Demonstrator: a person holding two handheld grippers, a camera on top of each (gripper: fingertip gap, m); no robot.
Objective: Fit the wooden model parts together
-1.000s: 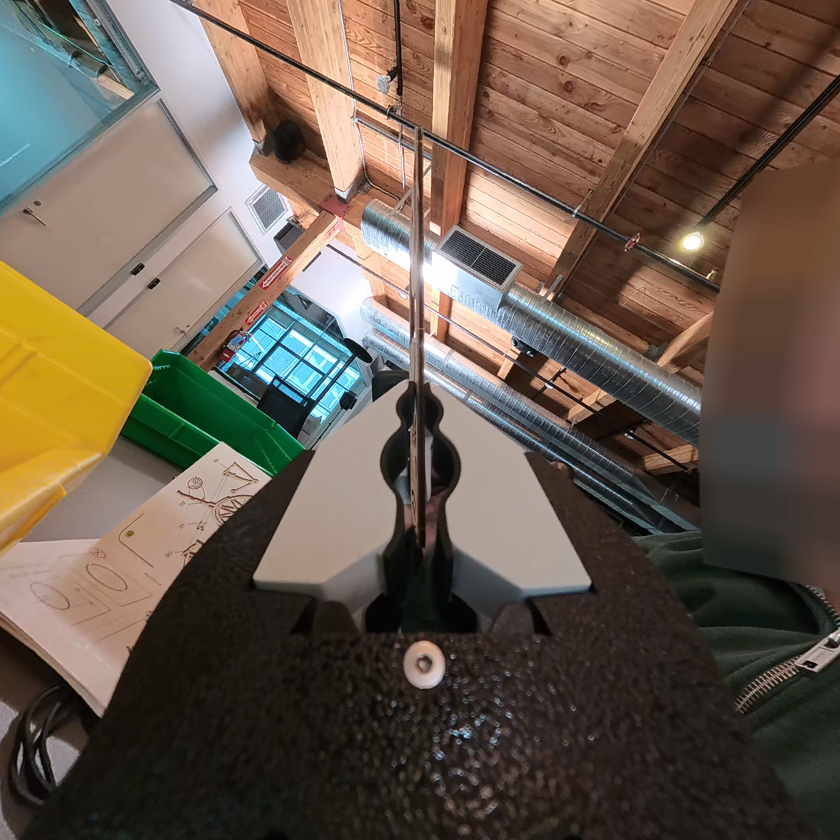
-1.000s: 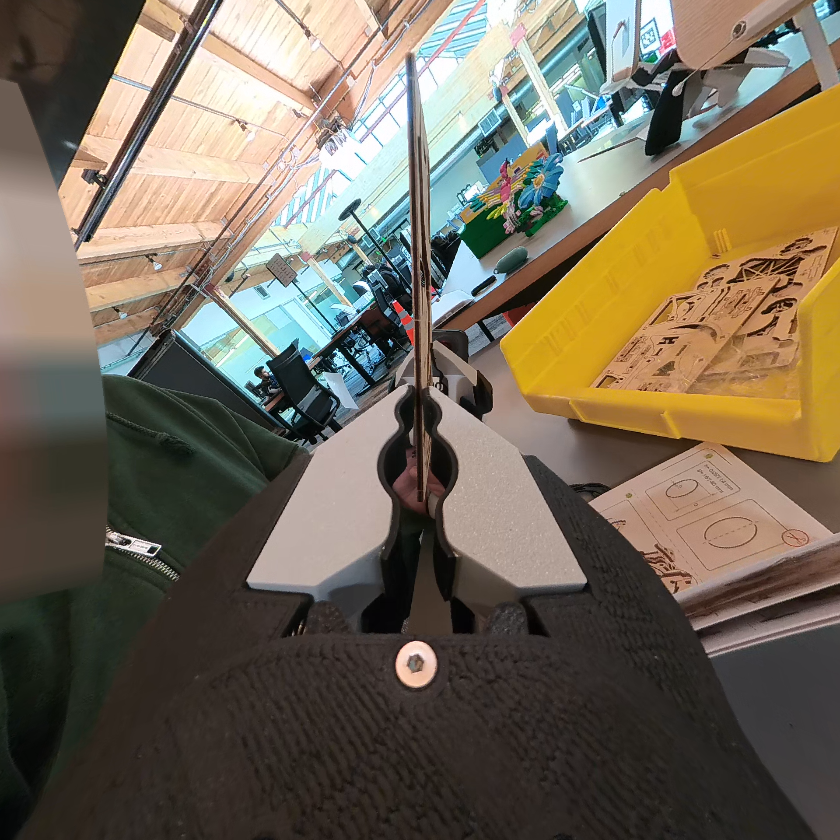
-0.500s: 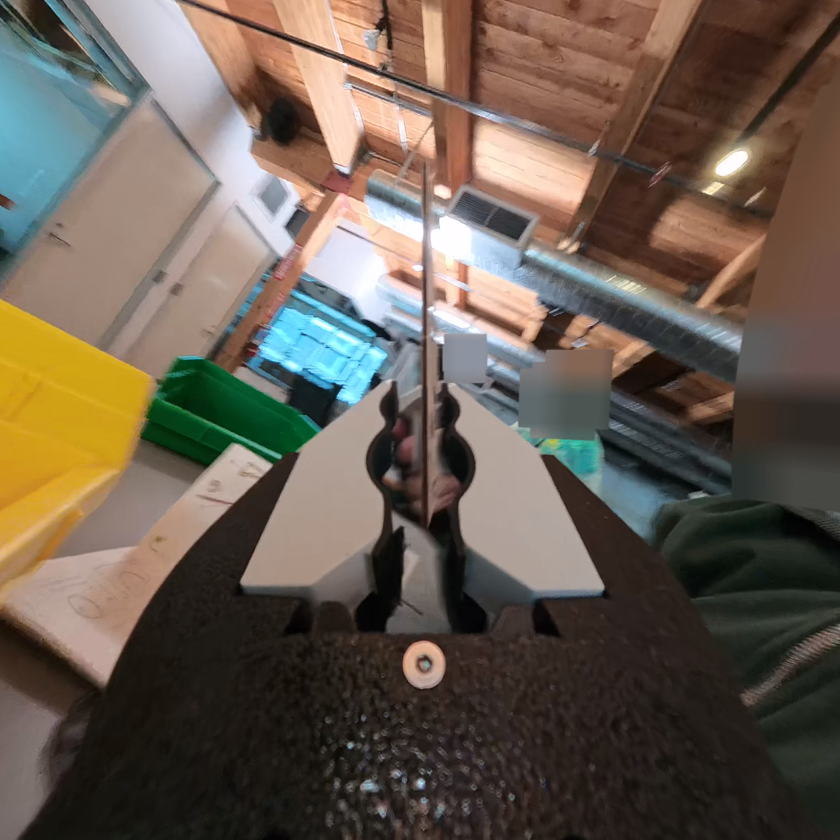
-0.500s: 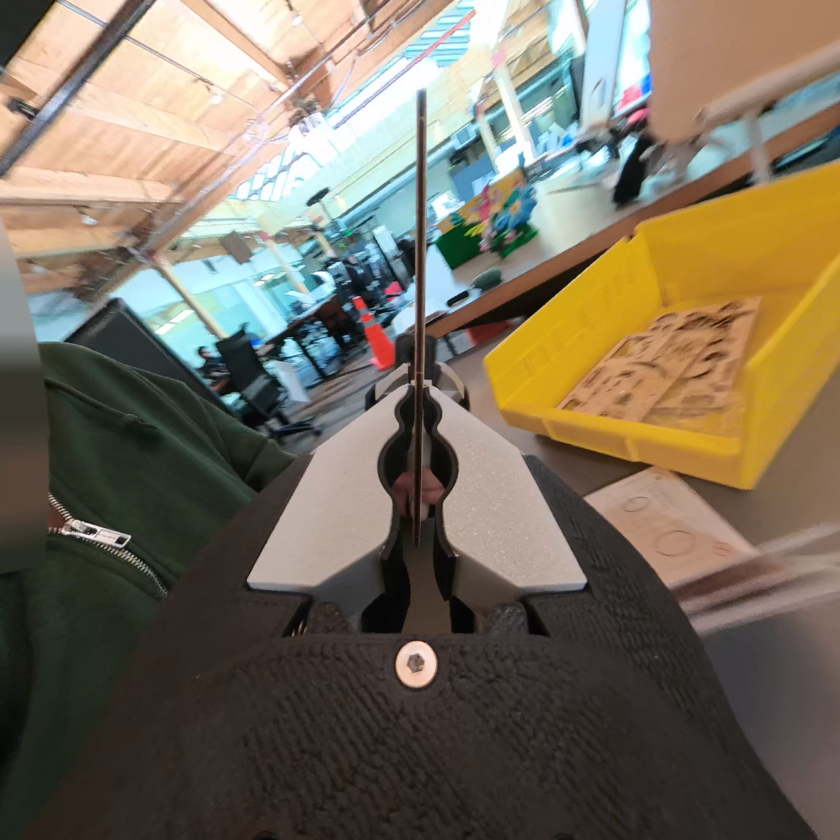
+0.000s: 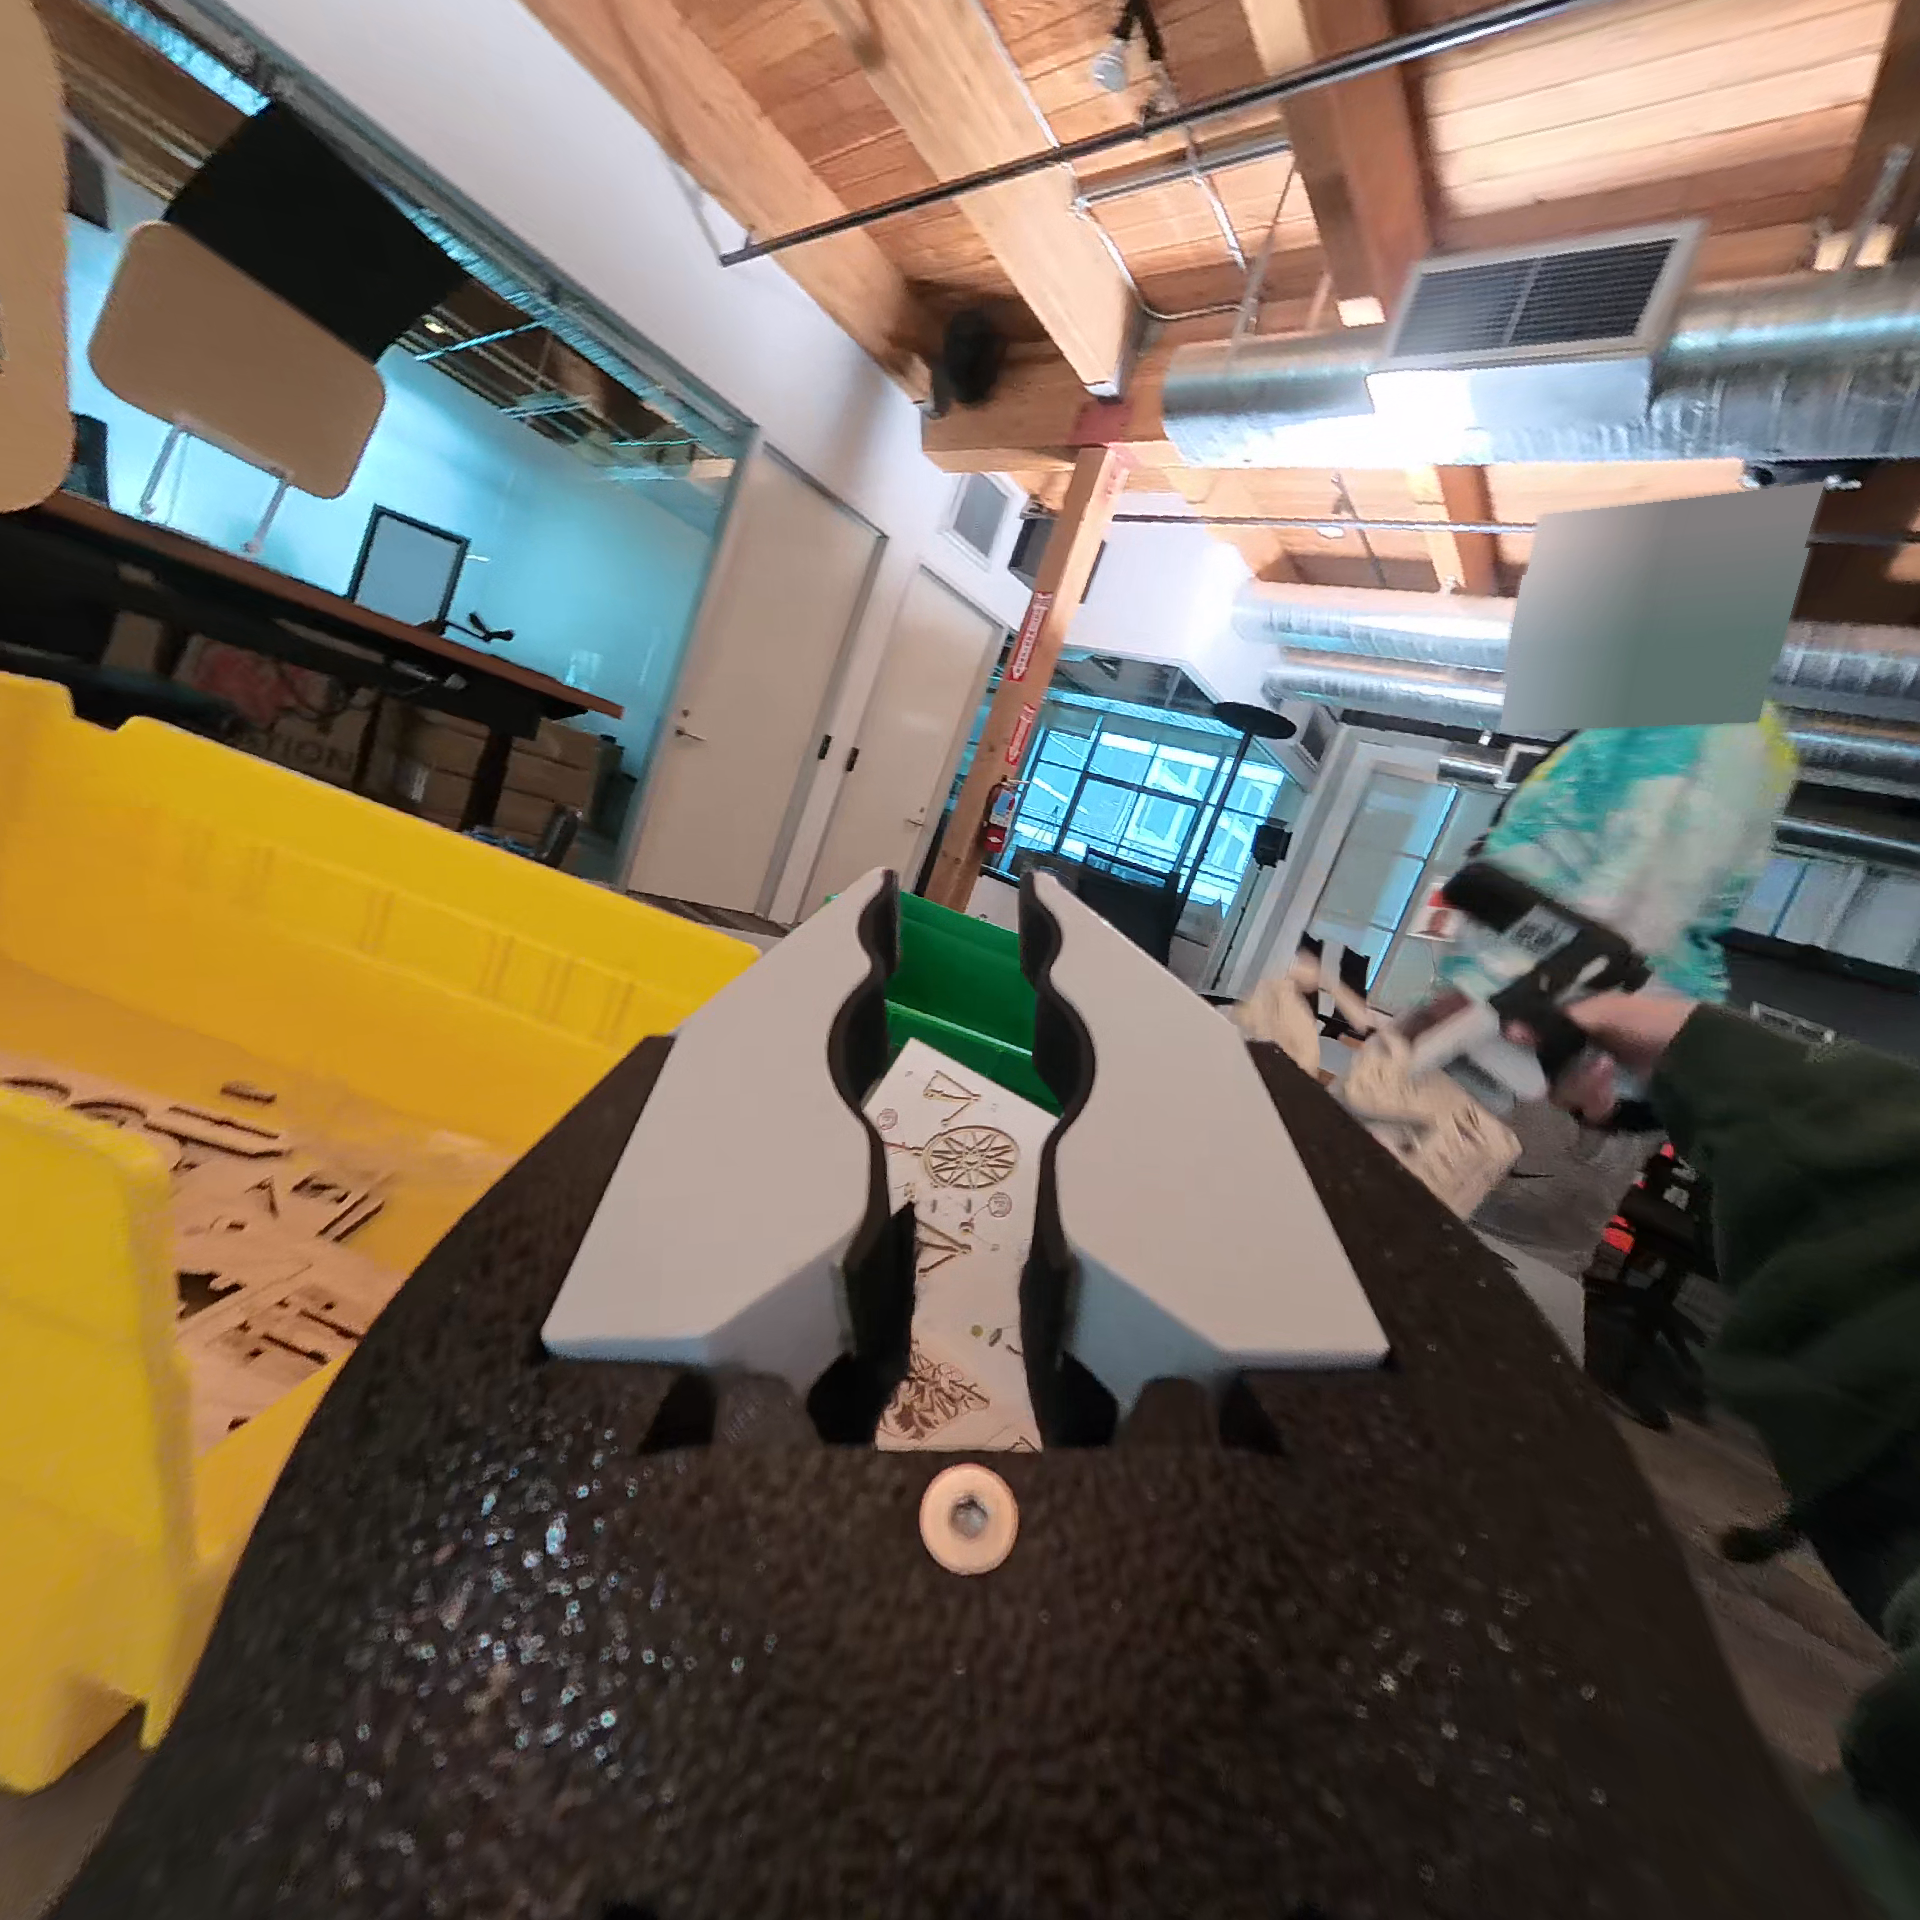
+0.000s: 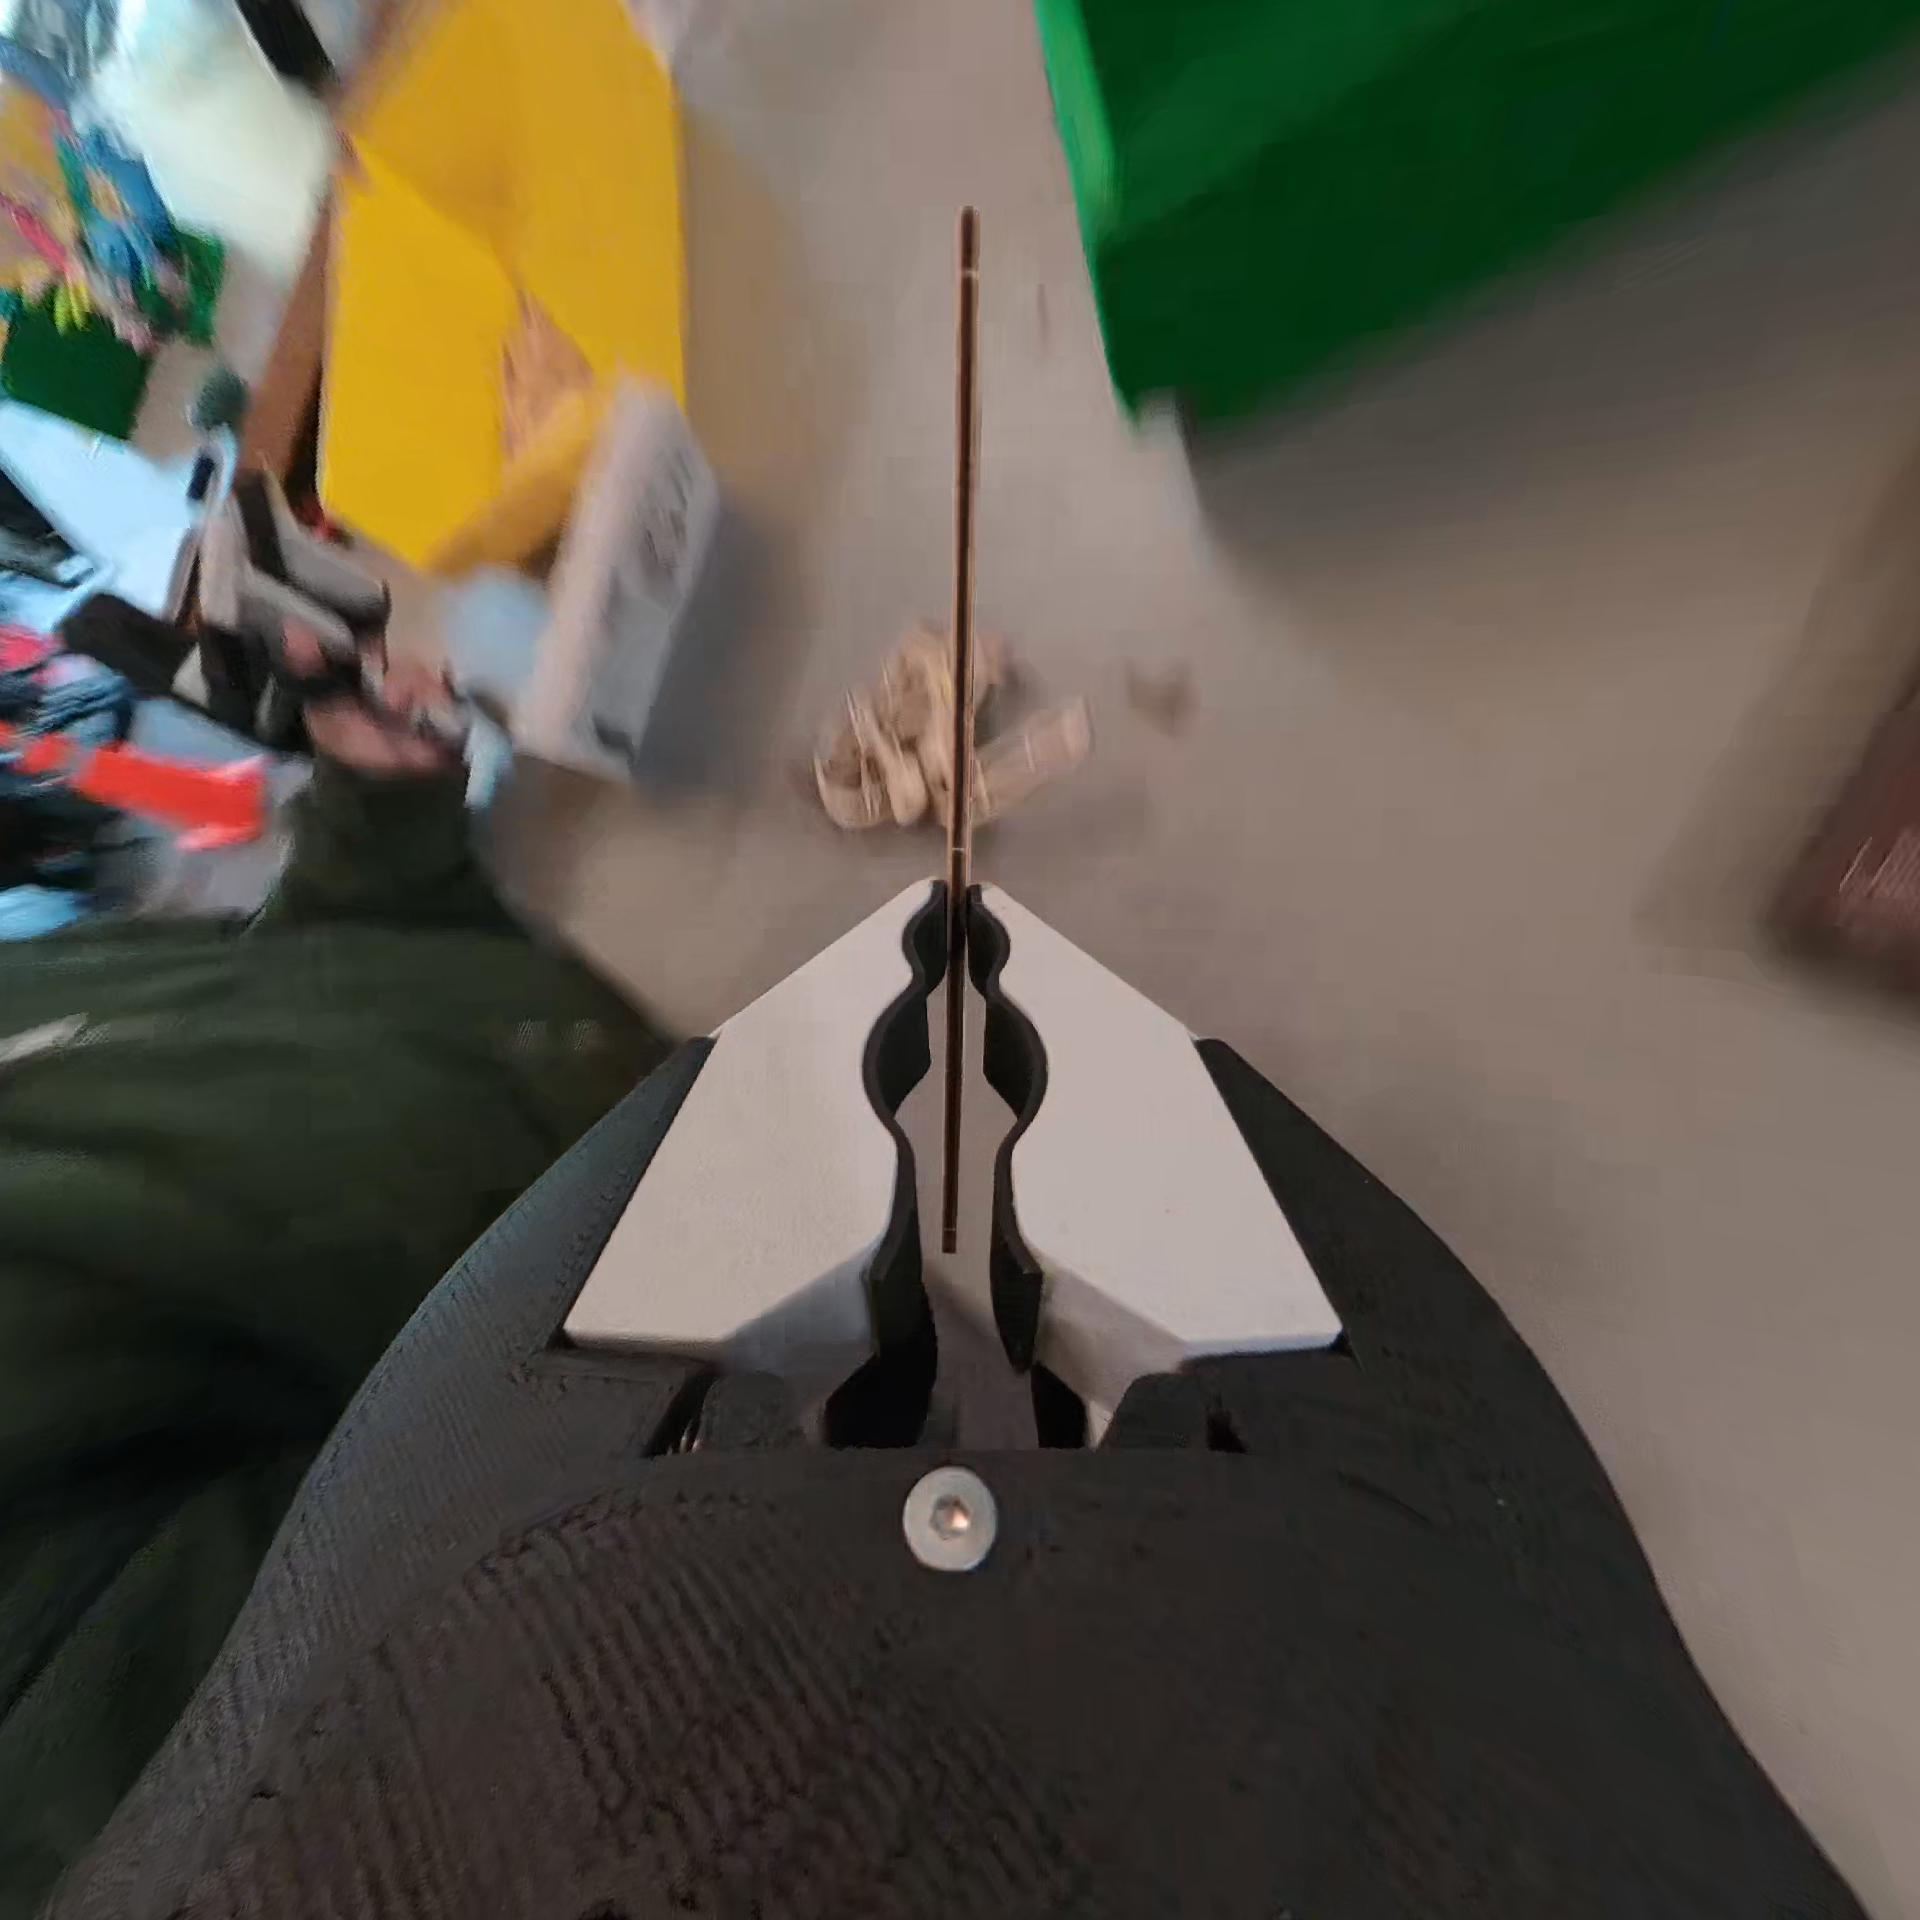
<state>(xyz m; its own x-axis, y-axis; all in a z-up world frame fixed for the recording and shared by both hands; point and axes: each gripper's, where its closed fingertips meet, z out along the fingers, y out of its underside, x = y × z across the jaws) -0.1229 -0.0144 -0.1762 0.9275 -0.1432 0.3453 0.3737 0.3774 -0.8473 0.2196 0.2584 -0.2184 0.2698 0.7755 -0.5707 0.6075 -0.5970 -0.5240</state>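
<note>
Two grippers, two different stories. Left gripper has its jaws standing wide with nothing in them, an instruction sheet showing through the gap and a yellow bin of wooden sheets at 9 o'clock. Right gripper is clamped on a thin wooden panel, seen edge-on, sticking up toward 12 o'clock above a blurry pile of wooden parts on the grey tabletop. Green bin sits at 1 o'clock.
</note>
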